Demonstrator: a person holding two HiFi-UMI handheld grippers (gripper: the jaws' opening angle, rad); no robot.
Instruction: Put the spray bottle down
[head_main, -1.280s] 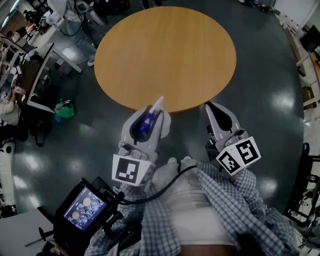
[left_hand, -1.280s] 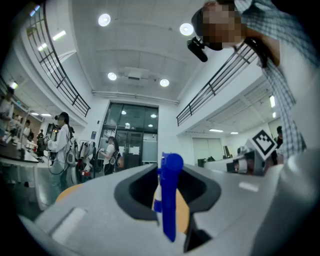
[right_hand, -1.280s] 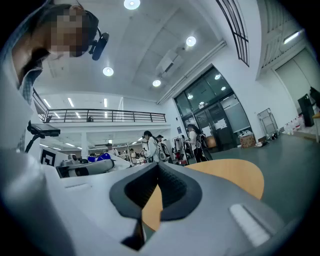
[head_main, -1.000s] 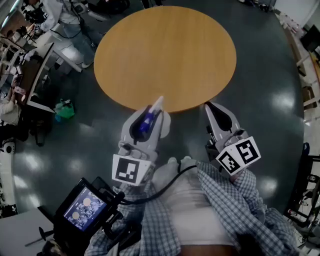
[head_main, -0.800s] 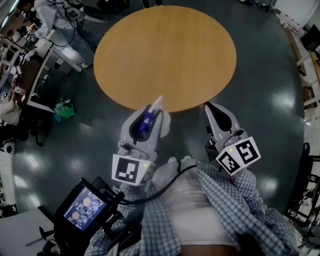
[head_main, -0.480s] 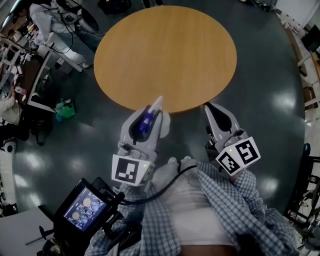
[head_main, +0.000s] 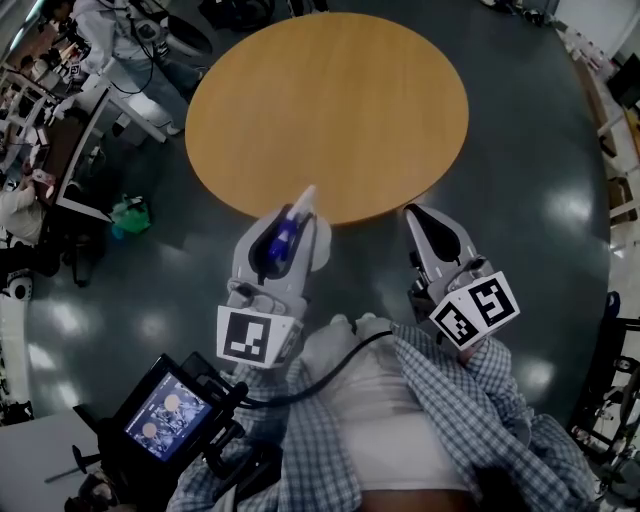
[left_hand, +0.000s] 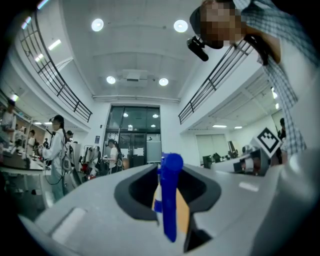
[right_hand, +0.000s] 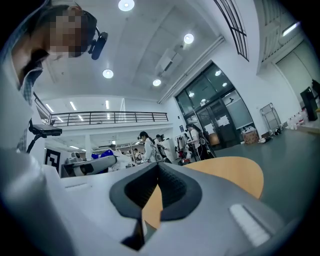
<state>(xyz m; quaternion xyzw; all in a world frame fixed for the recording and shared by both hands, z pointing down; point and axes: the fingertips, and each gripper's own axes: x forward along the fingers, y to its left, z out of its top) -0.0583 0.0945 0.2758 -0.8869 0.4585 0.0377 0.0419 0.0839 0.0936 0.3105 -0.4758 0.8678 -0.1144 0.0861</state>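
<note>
The spray bottle (head_main: 283, 238) has a blue head and a pale nozzle that points toward the round wooden table (head_main: 330, 100). My left gripper (head_main: 287, 230) is shut on it and holds it in the air just short of the table's near edge. In the left gripper view the blue head (left_hand: 170, 200) stands upright between the dark pads of the left gripper (left_hand: 167, 172). My right gripper (head_main: 428, 222) hovers to the right of it, shut and holding nothing. In the right gripper view the right gripper (right_hand: 157, 167) has its pads meeting at the tips, with the table (right_hand: 235, 175) beyond.
Dark glossy floor surrounds the table. Desks with people (head_main: 40, 150) line the far left, and a green item (head_main: 130, 215) lies on the floor there. A small lit screen (head_main: 165, 420) hangs at my lower left. Metal frames (head_main: 610, 400) stand at the right edge.
Both grippers stay where they were, the left one still gripping the bottle. Only people at the far left of the room have shifted.
</note>
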